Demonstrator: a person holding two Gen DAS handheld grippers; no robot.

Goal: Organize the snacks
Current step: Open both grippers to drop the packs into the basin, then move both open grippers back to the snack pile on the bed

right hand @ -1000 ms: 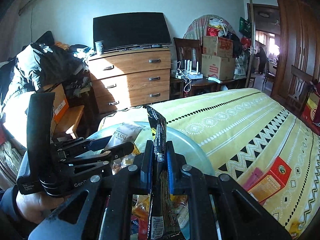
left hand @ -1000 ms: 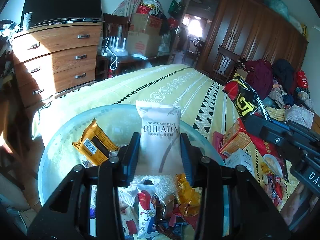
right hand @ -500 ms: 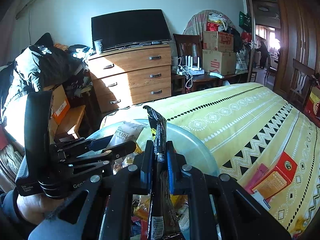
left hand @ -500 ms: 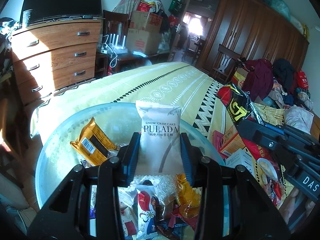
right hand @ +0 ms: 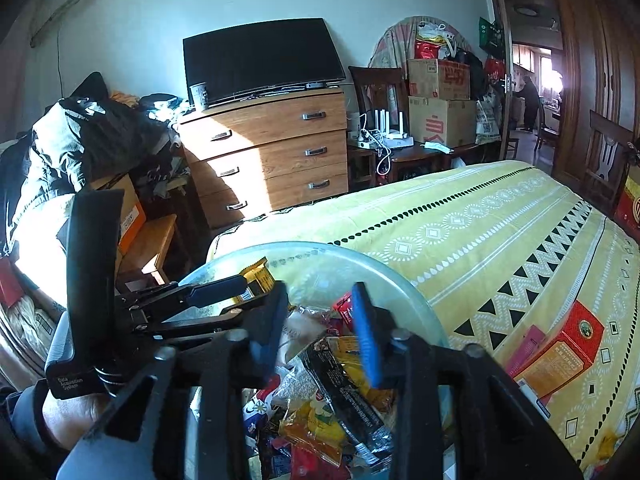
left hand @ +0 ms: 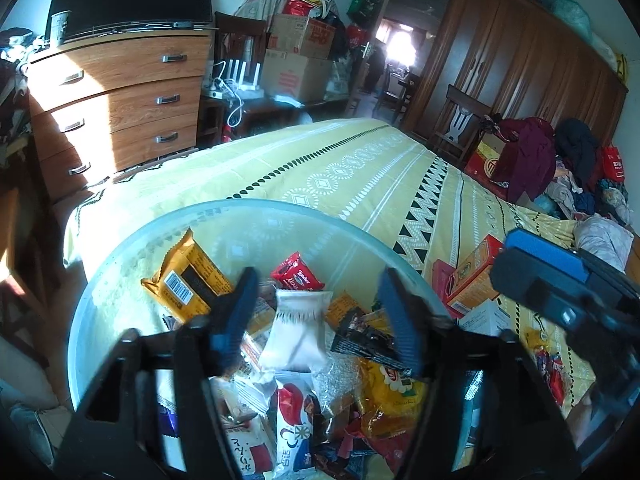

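Both grippers angle downward over a round, translucent basin [left hand: 120, 256] heaped with wrapped snacks, standing on a bed with a yellow patterned cover [left hand: 360, 168].

Left gripper [left hand: 316, 312]: jaws opening, blue-padded fingers [left hand: 236, 312] spread well apart. A white crinkled packet [left hand: 298, 332] lies tilted between them, touching neither pad (it looks loose, resting on the pile). In the right wrist view a hand [right hand: 76, 416] with a dark sleeve grips this tool's handle from below, at lower left.

Right gripper [right hand: 320, 328]: jaws opening too, at a narrower gap. A long black foil bar [right hand: 344, 392] lies slanted on the heap below the right finger, free of both pads.

Materials: glossy foil and plastic wrappers, mostly flat pillow shapes. An orange packet with a barcode [left hand: 184, 280] leans against the basin's inner wall; a small red wafer packet [left hand: 296, 274] sits just beyond the white one. Basin wall smooth, pale blue-green, cloudy.

Beside the basin, on the cover, cardboard boxes in orange and red [right hand: 560, 348] lie flat. A wood-grain dresser [right hand: 272, 148] with metal handles stands behind, a dark screen leaning on top.
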